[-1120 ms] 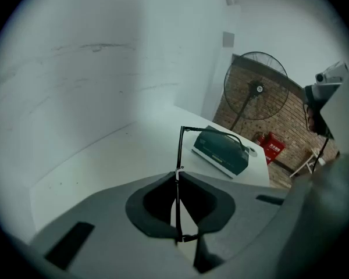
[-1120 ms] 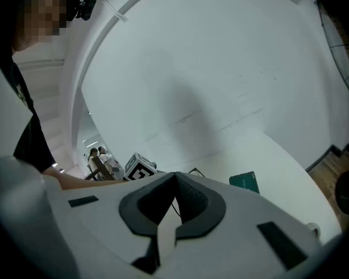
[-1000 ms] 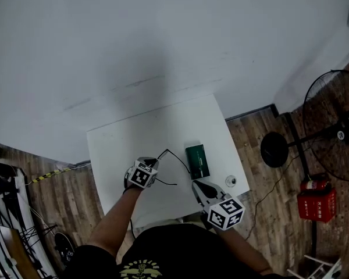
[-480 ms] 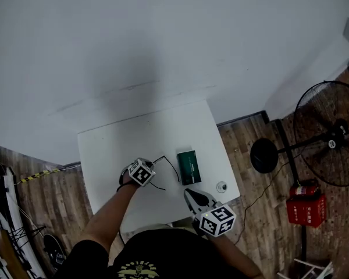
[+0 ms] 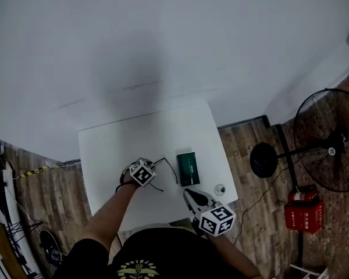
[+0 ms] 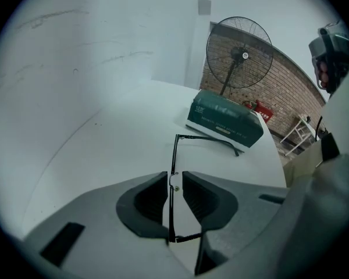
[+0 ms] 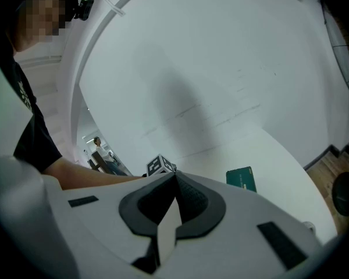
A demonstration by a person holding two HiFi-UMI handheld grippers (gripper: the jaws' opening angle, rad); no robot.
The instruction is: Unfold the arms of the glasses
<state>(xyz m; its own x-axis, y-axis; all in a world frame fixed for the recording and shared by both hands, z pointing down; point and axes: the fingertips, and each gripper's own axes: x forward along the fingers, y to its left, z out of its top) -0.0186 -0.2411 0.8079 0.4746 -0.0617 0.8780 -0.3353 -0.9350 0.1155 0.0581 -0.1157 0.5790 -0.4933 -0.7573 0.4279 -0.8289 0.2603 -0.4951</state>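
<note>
The left gripper (image 5: 149, 170) is over the middle of the white table (image 5: 113, 147), and its jaws are closed on the glasses (image 5: 169, 166). In the left gripper view the thin black front of the glasses (image 6: 174, 156) stands edge-on between the two pads. A narrow light slit is seen on one side of it, so how firmly the pads press is difficult to judge. One arm of the glasses is open and reaches toward the green case (image 6: 224, 121). From the other arm only a short piece shows low between the jaws; the rest is hidden by the gripper body.

The right gripper (image 5: 188, 192) is near the front edge of the table, apart from the glasses. Its jaws (image 7: 175, 175) are together and hold nothing.

In the head view the glasses are only a few thin dark lines, and the lenses cannot be made out. A small round thing (image 5: 220, 189) lies near the table's right edge, too small to identify. The standing fan (image 5: 328, 141) is cut off by the picture border
</note>
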